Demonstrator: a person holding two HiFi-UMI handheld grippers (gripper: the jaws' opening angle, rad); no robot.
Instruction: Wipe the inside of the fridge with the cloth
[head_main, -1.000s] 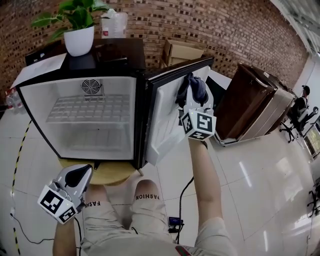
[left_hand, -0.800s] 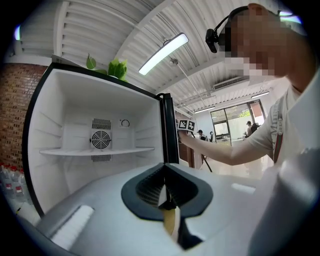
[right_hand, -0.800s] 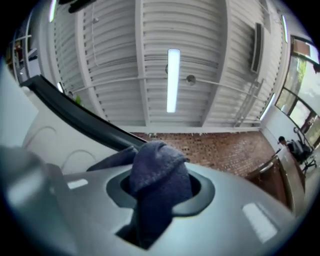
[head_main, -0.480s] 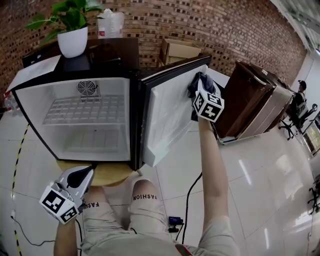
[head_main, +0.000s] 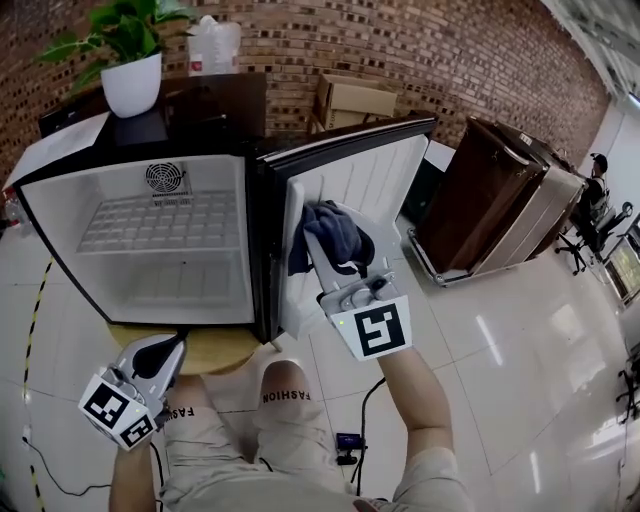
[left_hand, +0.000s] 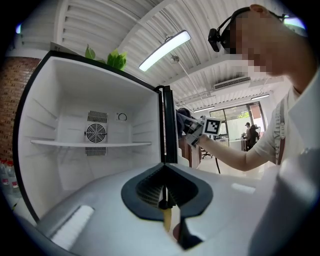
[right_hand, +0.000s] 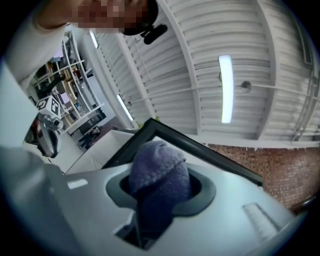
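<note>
Cloth (head_main: 340, 238) in right claw (head_main: 322, 245)

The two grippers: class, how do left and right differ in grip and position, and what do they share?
The left gripper is shut and empty; the right gripper grips the cloth. The left gripper sits low, below the fridge opening; the right gripper is higher, at the open door. Both carry marker cubes.

You're wearing beige shorts (head_main: 235, 425) printed FASHION; your grey left claw (head_main: 166, 346) and right claw (head_main: 330, 250) are each carrying a black-and-white marker cube (head_main: 372, 328) behind.
</note>
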